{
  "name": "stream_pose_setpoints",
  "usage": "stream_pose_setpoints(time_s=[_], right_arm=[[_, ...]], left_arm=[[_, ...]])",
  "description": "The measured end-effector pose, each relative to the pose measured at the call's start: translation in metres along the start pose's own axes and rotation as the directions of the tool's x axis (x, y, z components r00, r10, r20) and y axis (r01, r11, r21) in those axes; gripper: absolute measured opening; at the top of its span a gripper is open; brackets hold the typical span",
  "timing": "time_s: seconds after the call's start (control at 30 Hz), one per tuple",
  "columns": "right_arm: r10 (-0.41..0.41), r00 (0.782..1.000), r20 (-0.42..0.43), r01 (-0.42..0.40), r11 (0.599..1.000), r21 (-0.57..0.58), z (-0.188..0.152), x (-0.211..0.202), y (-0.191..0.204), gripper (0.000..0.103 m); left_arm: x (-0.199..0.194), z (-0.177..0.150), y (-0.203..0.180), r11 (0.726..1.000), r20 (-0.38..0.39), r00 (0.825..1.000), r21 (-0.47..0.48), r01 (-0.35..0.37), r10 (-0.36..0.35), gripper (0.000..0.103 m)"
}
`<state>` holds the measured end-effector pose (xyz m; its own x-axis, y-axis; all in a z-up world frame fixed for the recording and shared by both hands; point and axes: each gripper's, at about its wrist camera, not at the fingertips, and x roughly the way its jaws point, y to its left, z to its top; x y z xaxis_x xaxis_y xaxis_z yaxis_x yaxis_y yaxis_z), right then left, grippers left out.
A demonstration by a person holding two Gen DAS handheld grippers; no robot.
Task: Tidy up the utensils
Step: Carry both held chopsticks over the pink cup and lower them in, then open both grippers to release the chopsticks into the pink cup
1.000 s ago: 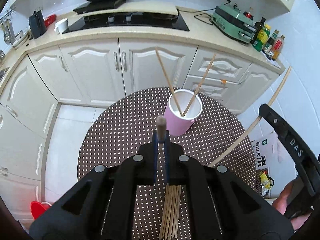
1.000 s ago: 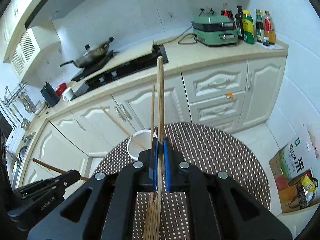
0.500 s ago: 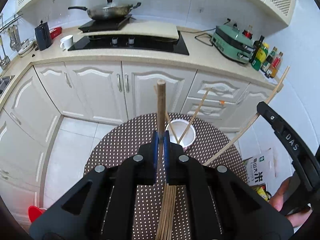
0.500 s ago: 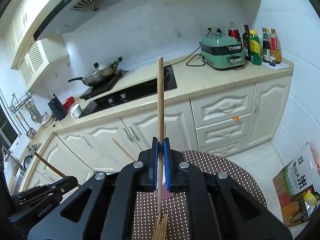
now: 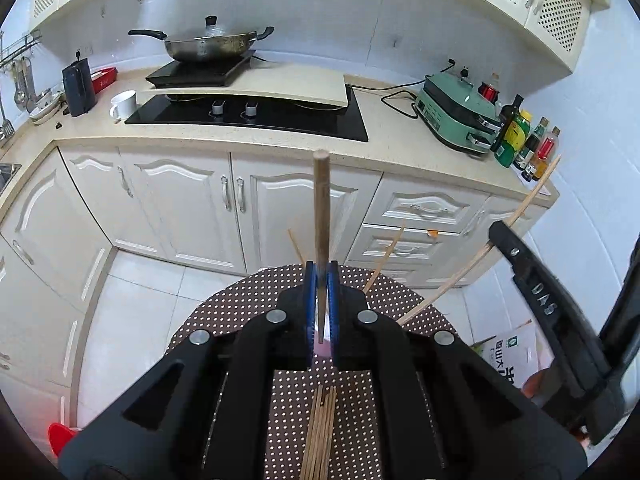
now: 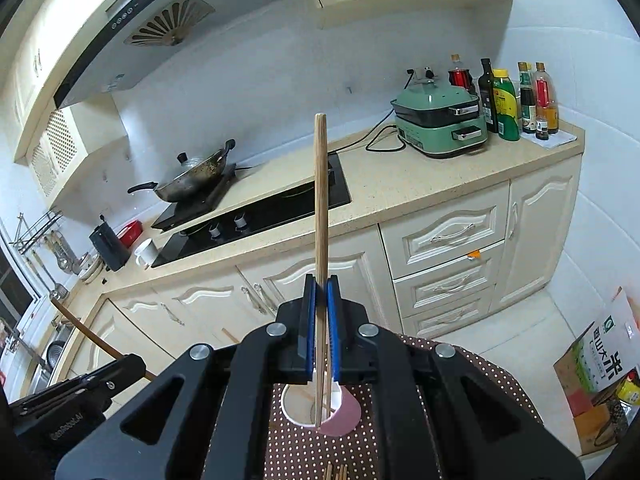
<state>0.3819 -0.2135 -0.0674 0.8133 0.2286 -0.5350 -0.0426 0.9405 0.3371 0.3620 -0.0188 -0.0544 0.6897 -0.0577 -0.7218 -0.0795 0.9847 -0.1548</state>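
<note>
My left gripper (image 5: 321, 276) is shut on a dark wooden chopstick (image 5: 321, 204) that stands upright between the blue pads. My right gripper (image 6: 321, 290) is shut on a light bamboo chopstick (image 6: 320, 208), also upright, its lower end over the pink cup (image 6: 340, 414). The cup stands on the round dotted table (image 6: 296, 452) with chopsticks in it. In the left wrist view the cup (image 5: 323, 347) is mostly hidden behind the jaws. A bundle of loose chopsticks (image 5: 320, 432) lies on the table below my left gripper. The right gripper (image 5: 548, 312) with its chopstick shows at the right of the left wrist view.
White kitchen cabinets (image 5: 248, 200) and a counter with a stove (image 5: 256, 112), a wok (image 5: 208, 44), a green appliance (image 5: 456, 112) and bottles (image 5: 524, 140) stand behind the table. A cardboard box (image 6: 600, 364) is on the floor at right.
Both grippers rose and tilted up, so the cup dropped low in both views. Both chopsticks stay gripped and now stand more upright; the right one is over the cup.
</note>
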Motion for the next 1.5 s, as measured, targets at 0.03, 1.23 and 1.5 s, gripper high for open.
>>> stream_pose_setpoints(time_s=[0.03,1.23,1.5], right_arm=[[-0.004,1.0,-0.008,0.004,1.0,0.003,0.0,0.005,-0.001,0.005],[-0.046,0.945,-0.323,0.055,0.998,0.018,-0.06,0.123,-0.016,0.008],[-0.039,0.931,-0.363,0.048,0.999,0.015,-0.064,0.119,-0.021,0.011]], left_arm=[[0.003,0.002,0.0,1.0,-0.002,1.0,-0.001,0.0,0.0,0.006],[0.154,-0.016,0.023,0.999,-0.209,0.977,-0.046,0.023,-0.032,0.009],[0.161,-0.023,0.027,0.997,-0.257,0.966,-0.068,0.024,-0.041,0.01]])
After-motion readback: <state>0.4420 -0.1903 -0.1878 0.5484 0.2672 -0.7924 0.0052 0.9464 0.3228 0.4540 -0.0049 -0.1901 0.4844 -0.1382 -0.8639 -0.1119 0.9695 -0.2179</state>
